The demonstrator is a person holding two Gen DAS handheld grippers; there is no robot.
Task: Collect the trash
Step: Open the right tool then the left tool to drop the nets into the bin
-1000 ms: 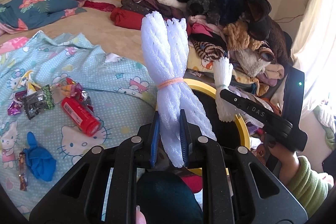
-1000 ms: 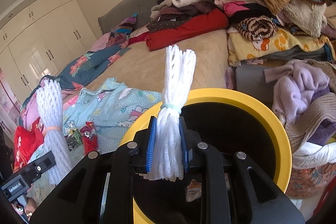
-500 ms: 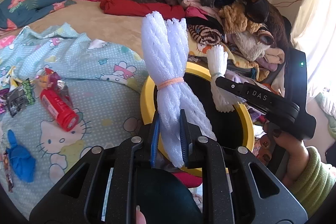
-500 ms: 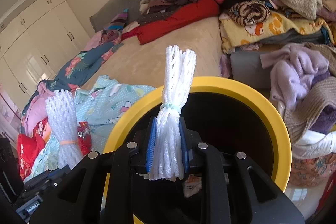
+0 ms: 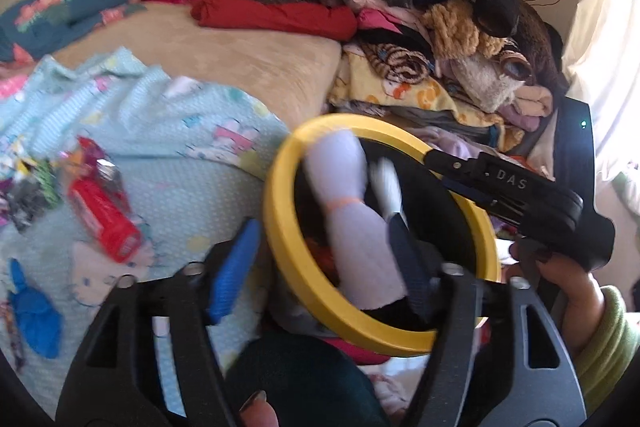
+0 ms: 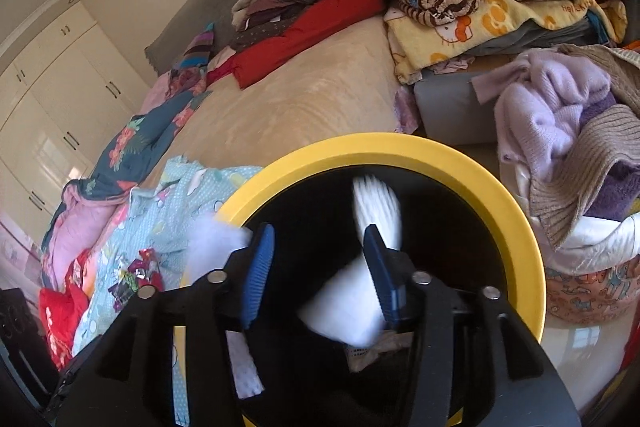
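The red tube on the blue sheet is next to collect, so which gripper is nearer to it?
Left. The left gripper is beside the red tube; the right gripper is beyond the yellow bin, farther off.

Glossy yellow plastic bin rim (image 6: 516, 223), white foam netting (image 5: 360, 227)

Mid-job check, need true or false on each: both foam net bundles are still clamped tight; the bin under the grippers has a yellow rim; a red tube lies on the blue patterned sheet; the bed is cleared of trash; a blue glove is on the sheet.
1. Both foam net bundles are clamped tight. False: the left gripper and right gripper are opening, and the large foam net and small foam net are blurred, dropping over the bin.
2. The bin has a yellow rim. True.
3. A red tube lies on the blue patterned sheet. True.
4. The bed is cleared of trash. False: wrappers remain beside the tube.
5. A blue glove is on the sheet. True.
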